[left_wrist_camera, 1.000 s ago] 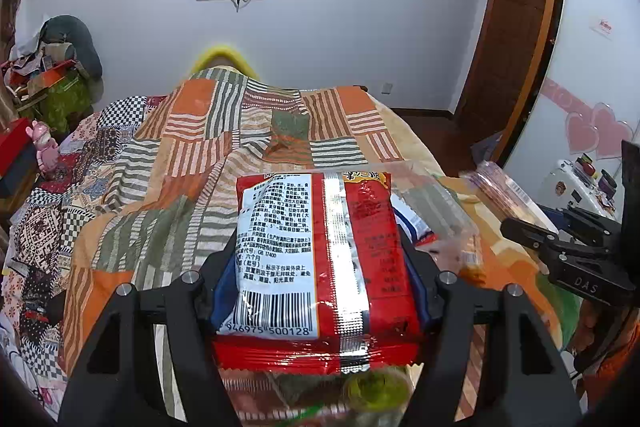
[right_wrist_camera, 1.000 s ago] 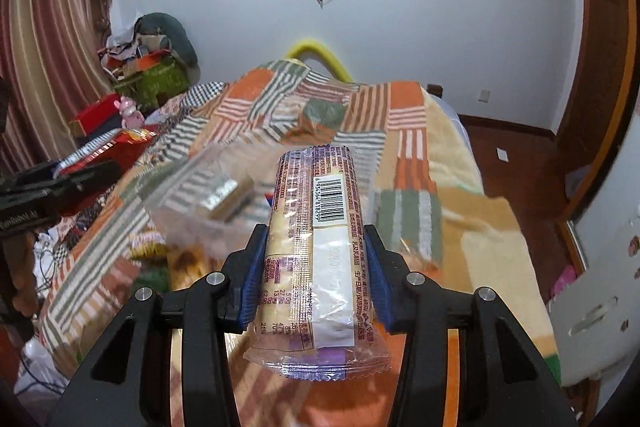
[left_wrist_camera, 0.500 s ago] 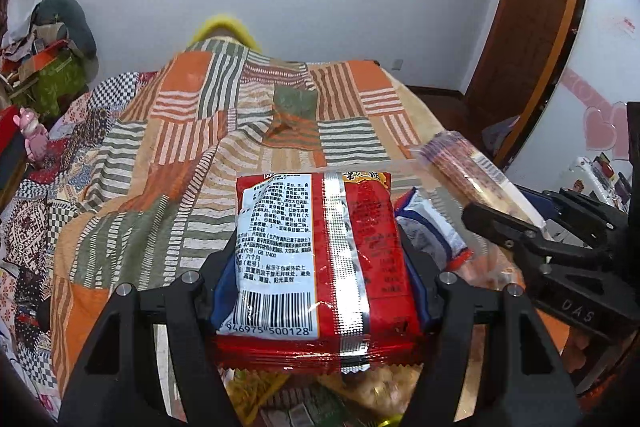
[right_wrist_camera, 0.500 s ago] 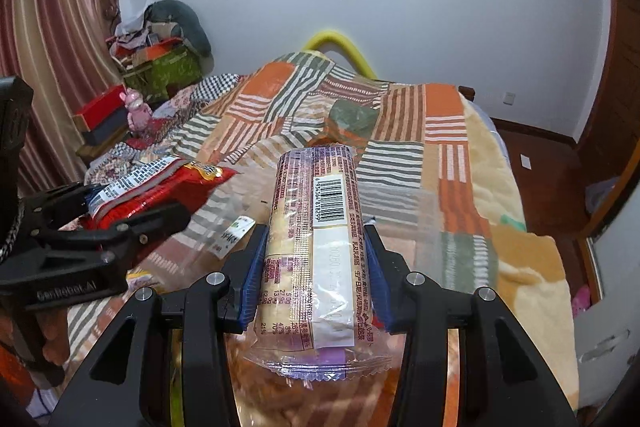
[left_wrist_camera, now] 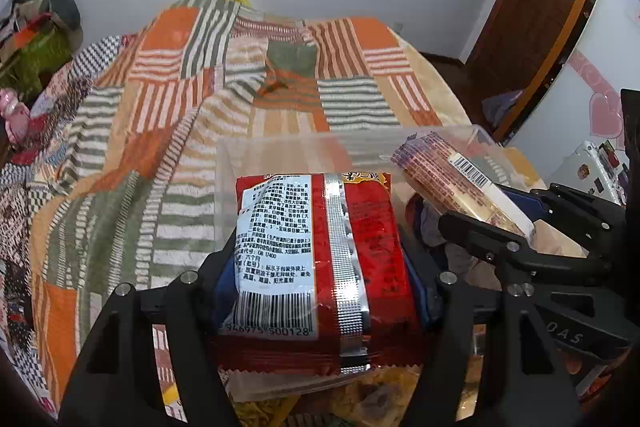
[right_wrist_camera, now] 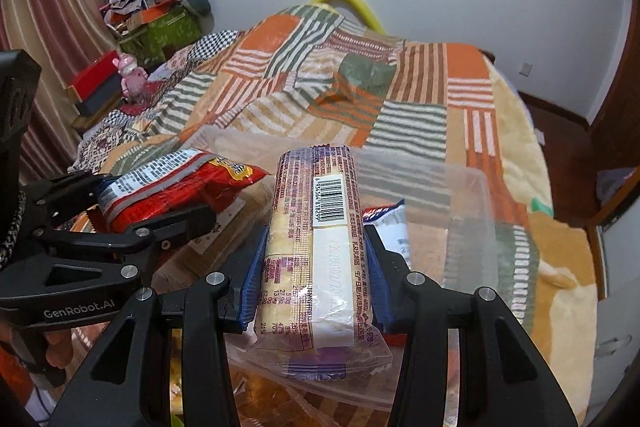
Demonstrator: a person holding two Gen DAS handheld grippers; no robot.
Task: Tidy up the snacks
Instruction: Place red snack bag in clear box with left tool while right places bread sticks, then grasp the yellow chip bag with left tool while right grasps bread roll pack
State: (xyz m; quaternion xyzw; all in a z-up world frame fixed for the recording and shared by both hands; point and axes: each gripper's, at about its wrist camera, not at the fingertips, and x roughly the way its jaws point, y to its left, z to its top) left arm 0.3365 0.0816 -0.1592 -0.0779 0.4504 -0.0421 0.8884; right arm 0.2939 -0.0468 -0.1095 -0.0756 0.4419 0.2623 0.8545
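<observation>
Fingers: left gripper (left_wrist_camera: 320,267) clamps red noodle packet (left_wrist_camera: 320,251) by its long edges; right gripper (right_wrist_camera: 312,267) clamps purple biscuit sleeve (right_wrist_camera: 316,239) mid-length. Both packets hang over clear plastic bin (right_wrist_camera: 472,211) on quilted bed (right_wrist_camera: 400,99). Handling: light, crinkly, slippery film; contents probably brittle, so grip gently. Obstructions: snacks already inside bin, grippers close together.

Noodle packet (left_wrist_camera: 320,259) left of biscuit roll (right_wrist_camera: 316,239), above bin (right_wrist_camera: 468,227).
</observation>
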